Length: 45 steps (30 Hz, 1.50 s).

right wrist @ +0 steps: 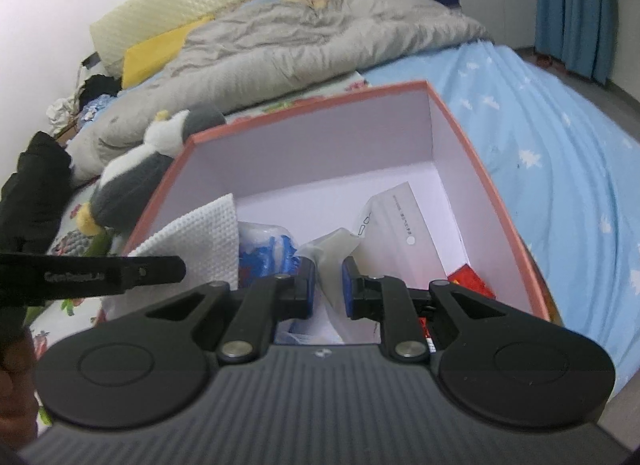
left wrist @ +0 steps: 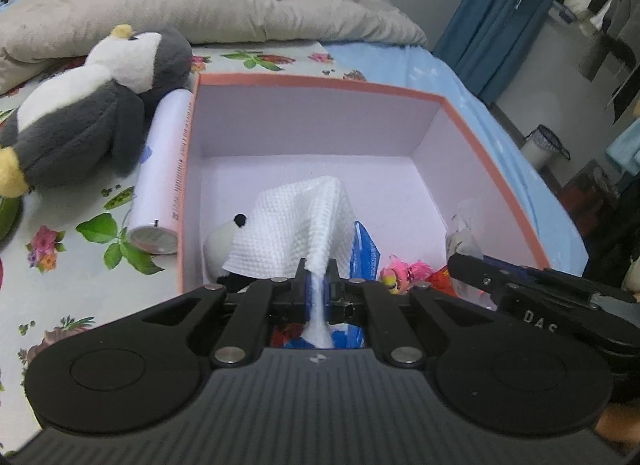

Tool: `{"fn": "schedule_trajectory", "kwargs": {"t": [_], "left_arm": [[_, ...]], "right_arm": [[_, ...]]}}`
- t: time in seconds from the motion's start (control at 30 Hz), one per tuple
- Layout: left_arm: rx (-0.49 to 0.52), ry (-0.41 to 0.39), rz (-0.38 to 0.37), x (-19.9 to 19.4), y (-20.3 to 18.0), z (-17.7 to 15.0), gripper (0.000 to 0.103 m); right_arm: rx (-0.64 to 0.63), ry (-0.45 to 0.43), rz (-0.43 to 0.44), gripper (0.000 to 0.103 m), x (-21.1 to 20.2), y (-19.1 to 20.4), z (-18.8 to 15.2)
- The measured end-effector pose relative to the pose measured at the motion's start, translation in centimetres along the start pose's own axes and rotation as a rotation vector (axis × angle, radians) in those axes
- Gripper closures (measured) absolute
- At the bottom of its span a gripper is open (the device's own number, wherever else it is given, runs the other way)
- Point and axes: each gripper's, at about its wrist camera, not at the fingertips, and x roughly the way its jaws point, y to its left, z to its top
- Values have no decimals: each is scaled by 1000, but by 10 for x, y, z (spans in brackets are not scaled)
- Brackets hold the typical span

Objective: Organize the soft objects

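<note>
Left gripper [left wrist: 318, 271] pinches our white textured cloth [left wrist: 296, 221] over the pink-rimmed cardboard box [left wrist: 320, 83]; right gripper [right wrist: 328, 277] brackets a clear plastic bag [right wrist: 332, 253] (unclenched). Next, we lower and release.

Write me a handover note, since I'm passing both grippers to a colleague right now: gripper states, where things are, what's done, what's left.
Left gripper: shut on the white textured cloth, held over the pink box.
Right gripper: jaws slightly apart around a clear plastic bag inside the box; firm grip not confirmed.
Done: a blue-and-white packet, a white packet, a red item and a small pink toy lie in the box.
Left: release the cloth and bag; the penguin plush and white tube lie outside on the bed.
</note>
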Motion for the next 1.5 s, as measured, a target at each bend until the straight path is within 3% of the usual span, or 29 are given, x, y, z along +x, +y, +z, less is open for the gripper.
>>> {"fn": "schedule_trajectory", "kwargs": {"t": [0.03,0.07,0.1,0.17,0.23,0.5,0.8,1.17,1.5], "left_arm": [[-7,5,-1,4,0,1,96],[-15,10,-2,6,1,1,87],[-25,18,0,8,1,1,65],[-28,14,4,8,3,1,45],[-12,-7,6,3,3,1,45],[-7,-64,-4,-36,3,0,45],[23,-162,-38,-116,-6,-13,45],[46,-289,-53,-222,-5,-56,45],[20,-346,-100,-288,4,-98,46]], "right_arm": [[16,13,3,82,4,-3,-1],[22,24,6,78,8,-4,-2],[24,35,4,76,11,-5,-3],[25,47,-3,54,15,-6,-4],[30,41,4,46,13,-7,-6],[30,-17,5,47,-16,1,-1],[9,-130,12,47,-84,27,4],[-19,-273,5,47,-170,65,-13],[-94,-323,-11,47,-221,97,-39]]}}
